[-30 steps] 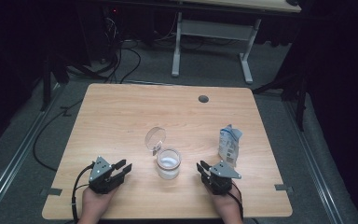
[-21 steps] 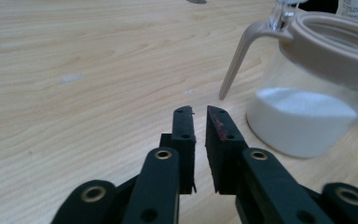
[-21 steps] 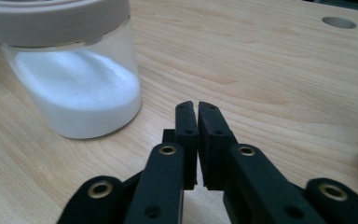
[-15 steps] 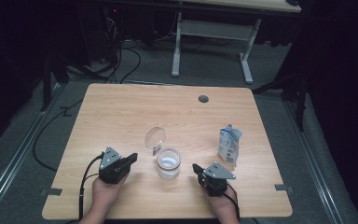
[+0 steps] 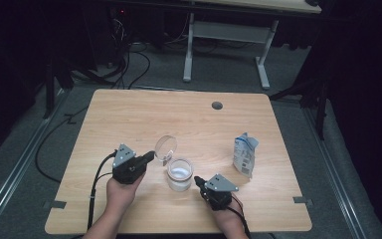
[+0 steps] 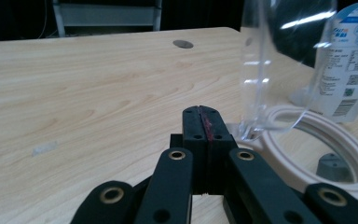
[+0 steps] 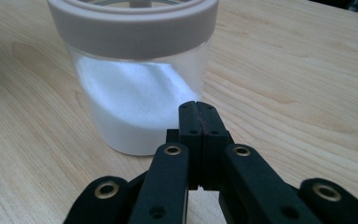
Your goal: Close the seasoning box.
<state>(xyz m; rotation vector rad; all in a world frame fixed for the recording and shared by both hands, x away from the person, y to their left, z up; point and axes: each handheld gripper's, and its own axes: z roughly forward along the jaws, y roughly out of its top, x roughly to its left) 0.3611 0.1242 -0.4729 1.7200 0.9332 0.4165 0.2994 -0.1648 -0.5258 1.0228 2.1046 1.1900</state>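
A clear jar [image 5: 180, 174] with a pale rim, partly full of white powder, stands near the table's front middle. Its clear round lid [image 5: 165, 147] stands tilted up at the jar's far left side. My left gripper [image 5: 150, 155] is shut and empty, its tips just left of the lid; the left gripper view shows the closed jaws [image 6: 200, 114] beside the lid [image 6: 279, 70] and the jar rim [image 6: 307, 140]. My right gripper [image 5: 197, 179], also shut and empty, points at the jar's right side; its tips [image 7: 196, 107] sit close to the jar wall [image 7: 135, 88].
A white and blue packet [image 5: 244, 154] stands upright right of the jar, and it is also behind the lid [image 6: 349, 60]. A round cable hole [image 5: 217, 105] lies at the back of the wooden table [image 5: 129, 114]. Metal desk legs [image 5: 229, 45] stand beyond the table.
Both pairs of jaws have closed. My left hand has risen and moved right toward the lid. My right hand has slid left toward the jar.
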